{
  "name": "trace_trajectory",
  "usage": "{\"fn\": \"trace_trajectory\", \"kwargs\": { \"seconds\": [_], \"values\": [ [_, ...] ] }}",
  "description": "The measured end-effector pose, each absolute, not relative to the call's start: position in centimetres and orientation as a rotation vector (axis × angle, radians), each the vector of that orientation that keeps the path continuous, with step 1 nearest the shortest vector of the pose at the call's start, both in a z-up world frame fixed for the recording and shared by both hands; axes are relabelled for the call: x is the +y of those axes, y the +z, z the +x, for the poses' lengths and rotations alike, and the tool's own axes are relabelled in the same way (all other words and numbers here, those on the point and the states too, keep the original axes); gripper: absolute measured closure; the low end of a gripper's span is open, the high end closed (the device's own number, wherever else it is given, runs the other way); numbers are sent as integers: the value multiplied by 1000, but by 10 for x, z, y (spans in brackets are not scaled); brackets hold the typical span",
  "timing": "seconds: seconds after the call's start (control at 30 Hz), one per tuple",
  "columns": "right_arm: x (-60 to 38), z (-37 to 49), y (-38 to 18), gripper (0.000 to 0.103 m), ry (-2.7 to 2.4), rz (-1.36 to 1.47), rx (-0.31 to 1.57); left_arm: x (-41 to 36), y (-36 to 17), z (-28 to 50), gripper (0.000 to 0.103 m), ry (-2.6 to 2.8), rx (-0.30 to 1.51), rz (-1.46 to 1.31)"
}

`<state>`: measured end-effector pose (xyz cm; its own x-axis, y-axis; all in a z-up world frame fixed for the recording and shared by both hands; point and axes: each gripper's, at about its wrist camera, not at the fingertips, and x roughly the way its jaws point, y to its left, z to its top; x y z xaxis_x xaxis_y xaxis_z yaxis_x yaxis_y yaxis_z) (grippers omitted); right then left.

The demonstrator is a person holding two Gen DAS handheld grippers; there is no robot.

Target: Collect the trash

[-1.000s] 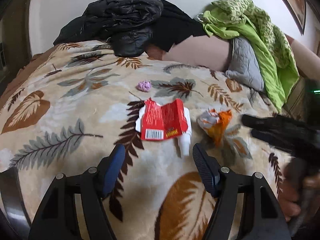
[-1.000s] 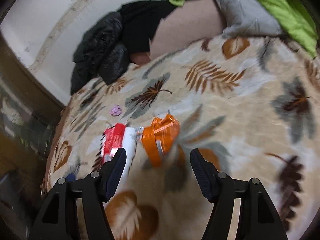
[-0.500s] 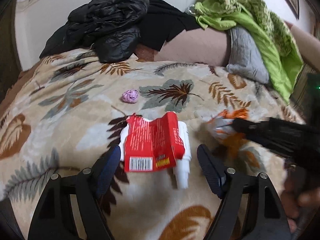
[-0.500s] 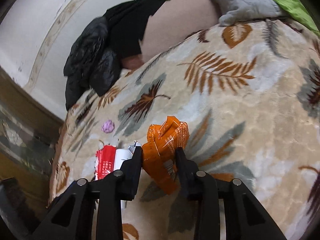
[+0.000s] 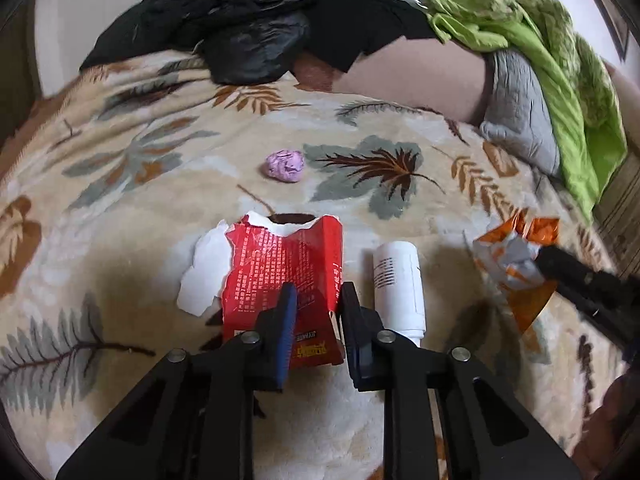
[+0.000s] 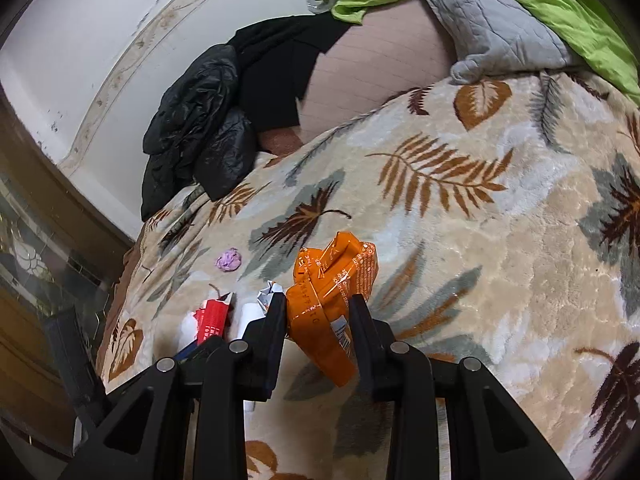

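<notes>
On a leaf-patterned blanket point(image 5: 120, 160) lies a torn red carton point(image 5: 280, 264). My left gripper point(image 5: 318, 296) is shut on the carton's near edge. A white bottle point(image 5: 398, 280) lies just right of it, and a crumpled purple wad point(image 5: 285, 165) lies farther back. My right gripper point(image 6: 318, 304) is shut on a crumpled orange wrapper point(image 6: 332, 280), which also shows at the right of the left wrist view point(image 5: 516, 256). The red carton point(image 6: 212, 316) and purple wad point(image 6: 229, 259) show at the left in the right wrist view.
A black jacket point(image 5: 240, 12) lies at the back of the bed. A green cloth point(image 5: 540, 48) and a grey quilted cloth point(image 5: 520, 112) are heaped at the back right. A pale wall point(image 6: 80, 40) and a dark wooden frame point(image 6: 40, 184) stand beyond.
Both grippers moved forward and closed. The left closed on the red carton, the right on the orange wrapper, which is now raised a little off the blanket.
</notes>
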<state>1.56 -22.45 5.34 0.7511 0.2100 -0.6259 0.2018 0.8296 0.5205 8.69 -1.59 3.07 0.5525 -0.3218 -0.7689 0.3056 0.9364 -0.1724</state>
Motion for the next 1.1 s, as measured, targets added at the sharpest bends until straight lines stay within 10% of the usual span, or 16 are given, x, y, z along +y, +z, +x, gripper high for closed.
{"fn": "trace_trajectory", "kwargs": {
  "seconds": [1.1],
  "values": [
    [-169,-151,104,69,47,298,578,10,108,-112,89,-221,571,186]
  ]
}}
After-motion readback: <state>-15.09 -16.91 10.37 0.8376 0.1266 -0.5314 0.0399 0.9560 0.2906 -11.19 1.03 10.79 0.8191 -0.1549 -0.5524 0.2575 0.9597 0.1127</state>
